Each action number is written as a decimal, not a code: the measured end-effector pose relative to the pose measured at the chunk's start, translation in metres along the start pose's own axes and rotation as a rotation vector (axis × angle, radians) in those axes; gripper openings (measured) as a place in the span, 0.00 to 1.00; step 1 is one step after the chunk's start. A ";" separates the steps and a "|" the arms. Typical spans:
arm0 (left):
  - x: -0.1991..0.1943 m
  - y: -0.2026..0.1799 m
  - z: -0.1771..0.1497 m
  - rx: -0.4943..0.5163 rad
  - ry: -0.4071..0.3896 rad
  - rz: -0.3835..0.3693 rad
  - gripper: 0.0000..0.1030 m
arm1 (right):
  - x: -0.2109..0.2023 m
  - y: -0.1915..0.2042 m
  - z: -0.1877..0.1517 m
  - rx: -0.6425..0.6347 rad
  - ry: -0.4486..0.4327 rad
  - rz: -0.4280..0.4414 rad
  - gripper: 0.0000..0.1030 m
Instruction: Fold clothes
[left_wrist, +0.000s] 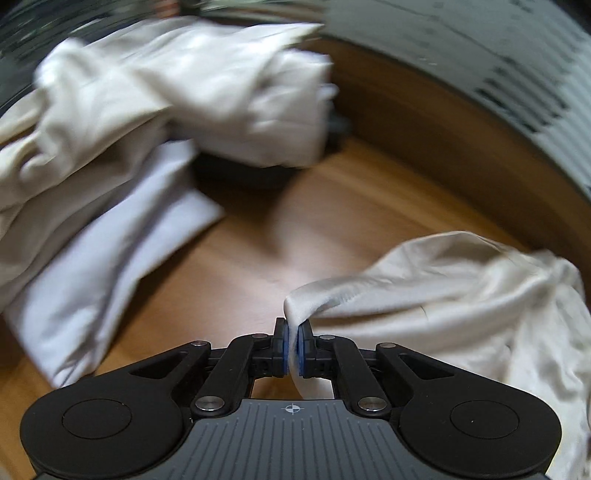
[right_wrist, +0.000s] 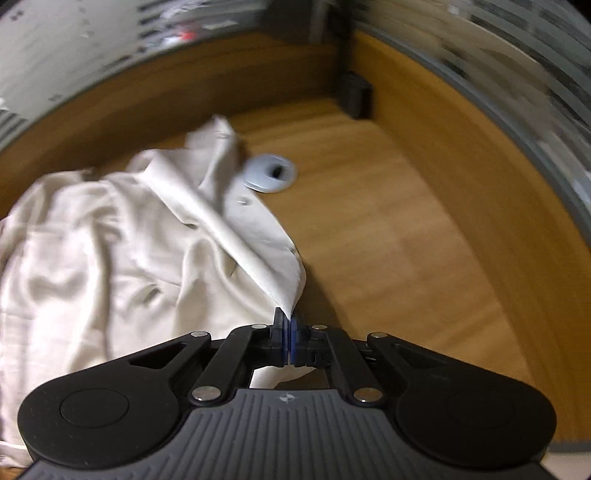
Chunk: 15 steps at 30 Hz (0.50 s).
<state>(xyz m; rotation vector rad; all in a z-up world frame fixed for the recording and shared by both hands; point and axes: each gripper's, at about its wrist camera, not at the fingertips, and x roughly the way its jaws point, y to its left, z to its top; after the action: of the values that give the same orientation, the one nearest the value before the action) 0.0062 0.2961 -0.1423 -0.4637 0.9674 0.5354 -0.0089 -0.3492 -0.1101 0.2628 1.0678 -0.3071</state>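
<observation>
The left gripper (left_wrist: 293, 326) has its blue-padded fingers (left_wrist: 282, 343) clamped on a bunched fold of a cream, soft-woven shirt (left_wrist: 443, 295); the cloth passes between the pads and spreads away to the right over the wooden tabletop (left_wrist: 332, 184). To the left of that gripper lies a folded white cloth (left_wrist: 110, 266), flat on the wood, with more cream fabric (left_wrist: 166, 85) heaped over its far side. That heap is blurred, and a dark object under its edge cannot be made out.

The right gripper (right_wrist: 289, 326) is closed tight on the pointed edge of the cream shirt (right_wrist: 110, 240), which rises to the pads as a taut ridge. The rest of the garment lies crumpled to the left on the tabletop (right_wrist: 406, 240), small buttons showing along its placket. Just beyond the shirt sits a round grey cable grommet (right_wrist: 271, 173), and farther back a small black block (right_wrist: 356, 94) stands beside the raised wooden edge.
</observation>
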 end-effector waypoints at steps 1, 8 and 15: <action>0.001 0.002 0.001 -0.016 0.007 0.000 0.10 | 0.001 -0.003 -0.003 0.003 0.011 -0.011 0.01; -0.026 -0.021 -0.001 0.038 0.000 -0.125 0.39 | -0.015 0.004 -0.009 -0.031 -0.020 -0.020 0.21; -0.034 -0.073 -0.022 0.236 0.053 -0.270 0.42 | -0.025 0.045 0.008 -0.102 -0.032 0.143 0.21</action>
<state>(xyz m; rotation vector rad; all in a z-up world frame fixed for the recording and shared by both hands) 0.0212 0.2195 -0.1138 -0.3893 0.9864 0.1631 0.0029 -0.3076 -0.0812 0.2407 1.0244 -0.1278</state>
